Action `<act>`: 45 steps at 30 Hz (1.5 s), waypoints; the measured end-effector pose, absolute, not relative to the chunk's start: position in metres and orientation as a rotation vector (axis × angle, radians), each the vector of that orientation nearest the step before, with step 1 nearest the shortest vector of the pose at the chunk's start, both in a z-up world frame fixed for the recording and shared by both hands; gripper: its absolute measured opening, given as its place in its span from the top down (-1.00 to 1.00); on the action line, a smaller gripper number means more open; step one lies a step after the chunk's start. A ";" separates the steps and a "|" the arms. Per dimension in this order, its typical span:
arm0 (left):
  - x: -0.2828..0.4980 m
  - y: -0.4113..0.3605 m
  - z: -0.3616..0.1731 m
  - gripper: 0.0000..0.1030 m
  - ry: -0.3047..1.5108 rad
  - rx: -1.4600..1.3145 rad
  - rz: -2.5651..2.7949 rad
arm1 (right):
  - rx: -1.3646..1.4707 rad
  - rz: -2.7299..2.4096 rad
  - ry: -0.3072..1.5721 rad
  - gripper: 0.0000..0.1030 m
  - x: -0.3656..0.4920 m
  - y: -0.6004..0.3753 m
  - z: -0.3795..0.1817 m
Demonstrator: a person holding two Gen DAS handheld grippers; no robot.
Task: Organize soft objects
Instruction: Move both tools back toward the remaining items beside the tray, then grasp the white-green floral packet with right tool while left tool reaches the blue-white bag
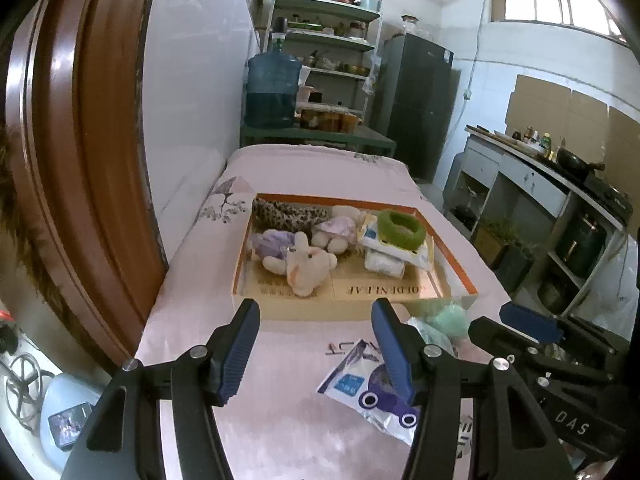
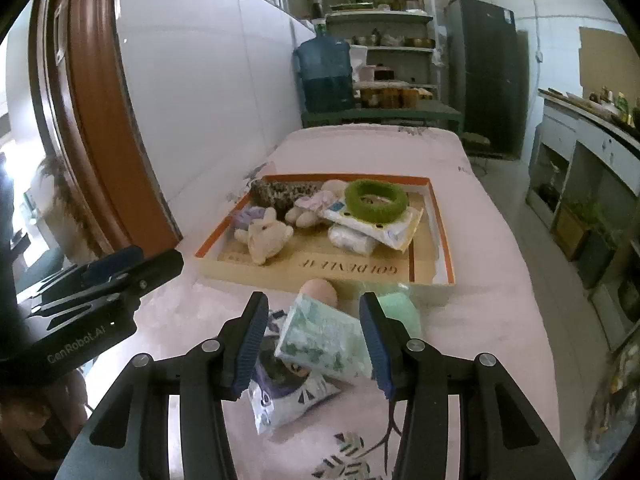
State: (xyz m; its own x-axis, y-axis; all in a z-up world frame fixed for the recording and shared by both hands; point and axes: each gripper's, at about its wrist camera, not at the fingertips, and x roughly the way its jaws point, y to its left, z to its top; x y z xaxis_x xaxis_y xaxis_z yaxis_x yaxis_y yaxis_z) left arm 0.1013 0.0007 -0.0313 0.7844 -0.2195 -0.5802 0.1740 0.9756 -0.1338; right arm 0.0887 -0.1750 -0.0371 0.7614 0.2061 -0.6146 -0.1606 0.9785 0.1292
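Soft packs lie nearest, on the pink bed cover just short of the tray. Between the jaws of the right gripper [image 2: 313,344] sits a pale green tissue pack [image 2: 326,340], tilted, resting on a white and purple pouch [image 2: 288,396]; the jaws stand apart on either side, and I cannot tell whether the pads press on it. It should be light and squashy, its film wrap a bit slippery, so a hold across the middle of its short sides looks safest, with only a gentle squeeze. The pouch is flat and limp and will likely sag, so pinching an edge may suit it better. The left gripper [image 1: 316,346] is open and empty, hovering over bare cover left of the pouch. Just beyond the pack lie a peach ball [image 2: 320,289] and a mint fluffy thing [image 2: 398,307], both close against the tray's near wall. Farther on, the tray [image 2: 442,224] already holds a cream plush rabbit [image 2: 266,236], another plush toy [image 2: 310,210], a leopard-print roll [image 2: 280,194], more white packs [image 2: 376,226] and a green fuzzy ring [image 2: 376,200] on top of them. Behind the bed stands a water jug [image 2: 326,74].
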 end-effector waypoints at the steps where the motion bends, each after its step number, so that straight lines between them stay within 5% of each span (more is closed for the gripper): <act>1: 0.098 0.001 -0.033 -0.12 0.634 -0.076 -0.212 | 0.070 0.199 0.680 0.05 0.087 -0.175 -0.039; 21: 0.081 0.003 -0.066 -0.12 0.668 -0.092 -0.221 | 0.091 0.205 0.757 0.05 0.077 -0.181 -0.079; 33: 0.081 0.002 -0.078 -0.12 0.693 -0.106 -0.252 | 0.085 0.230 0.816 -0.44 0.085 -0.180 -0.098; 45: 0.088 0.006 -0.089 -0.12 0.725 -0.129 -0.251 | 0.029 0.242 0.838 -0.44 0.121 -0.165 -0.107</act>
State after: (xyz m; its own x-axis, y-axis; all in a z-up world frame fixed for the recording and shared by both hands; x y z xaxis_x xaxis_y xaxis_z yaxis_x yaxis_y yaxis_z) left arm 0.0883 0.0061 -0.0894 0.7204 -0.2712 -0.6383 0.1822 0.9621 -0.2031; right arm 0.1214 -0.1649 -0.1073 0.6429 0.2234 -0.7326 -0.2009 0.9722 0.1201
